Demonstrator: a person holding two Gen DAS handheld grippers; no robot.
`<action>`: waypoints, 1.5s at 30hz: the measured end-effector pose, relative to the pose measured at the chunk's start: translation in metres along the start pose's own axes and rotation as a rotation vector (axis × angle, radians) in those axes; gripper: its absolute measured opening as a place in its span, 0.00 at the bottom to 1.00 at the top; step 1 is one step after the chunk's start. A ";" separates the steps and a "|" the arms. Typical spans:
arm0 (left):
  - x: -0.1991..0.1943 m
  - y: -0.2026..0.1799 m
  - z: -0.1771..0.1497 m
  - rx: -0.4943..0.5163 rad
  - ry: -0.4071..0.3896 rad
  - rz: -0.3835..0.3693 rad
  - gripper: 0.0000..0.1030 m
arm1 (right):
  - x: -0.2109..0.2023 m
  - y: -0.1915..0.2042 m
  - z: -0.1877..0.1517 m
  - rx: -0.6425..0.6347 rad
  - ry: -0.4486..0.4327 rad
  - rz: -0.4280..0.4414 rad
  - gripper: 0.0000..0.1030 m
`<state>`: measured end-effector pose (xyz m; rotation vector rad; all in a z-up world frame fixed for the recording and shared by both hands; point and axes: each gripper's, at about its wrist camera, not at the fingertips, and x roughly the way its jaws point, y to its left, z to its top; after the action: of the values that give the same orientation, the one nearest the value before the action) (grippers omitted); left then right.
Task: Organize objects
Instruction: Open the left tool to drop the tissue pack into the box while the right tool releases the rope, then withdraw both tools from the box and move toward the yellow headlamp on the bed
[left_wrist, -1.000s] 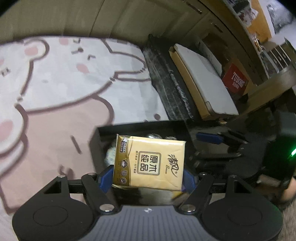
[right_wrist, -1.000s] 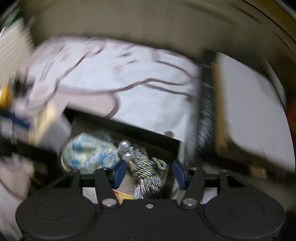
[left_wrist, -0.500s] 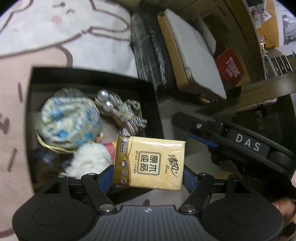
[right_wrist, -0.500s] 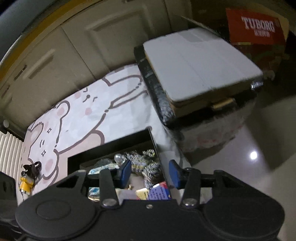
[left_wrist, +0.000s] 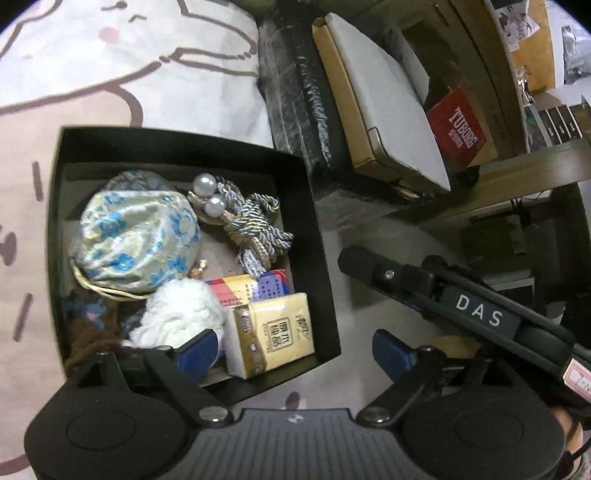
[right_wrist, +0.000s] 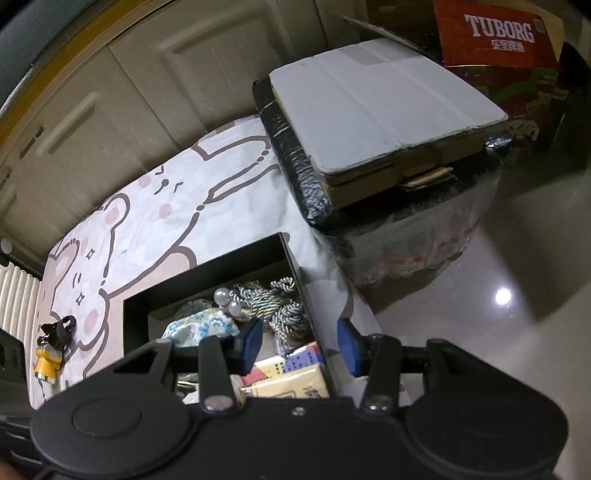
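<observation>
The left tongs (left_wrist: 291, 352) have just been opening and now stand spread with nothing between them, the gold tissue pack (left_wrist: 271, 339) dropped into the near right corner of the black box (left_wrist: 321, 236), beside the white fluffy ball (left_wrist: 181, 314). The right tongs (right_wrist: 300, 349) hang partly open and empty above the box's right wall. That placing step looks finished; next seems to be fetching the yellow-and-black item (right_wrist: 50, 349) left on the bear-print sheet (right_wrist: 155, 221).
</observation>
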<state>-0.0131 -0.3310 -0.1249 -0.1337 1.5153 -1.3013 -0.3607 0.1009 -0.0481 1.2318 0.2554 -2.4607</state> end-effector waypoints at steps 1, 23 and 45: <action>-0.003 -0.001 0.000 0.015 -0.003 0.014 0.88 | -0.002 0.001 -0.001 0.004 -0.003 -0.002 0.46; -0.093 -0.030 -0.032 0.358 -0.157 0.249 0.90 | -0.080 0.030 -0.037 -0.016 -0.169 -0.090 0.70; -0.163 -0.008 -0.054 0.511 -0.298 0.415 1.00 | -0.121 0.065 -0.082 -0.120 -0.283 -0.248 1.00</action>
<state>0.0094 -0.1918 -0.0269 0.2906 0.8662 -1.2225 -0.2084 0.0981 -0.0002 0.8324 0.4947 -2.7443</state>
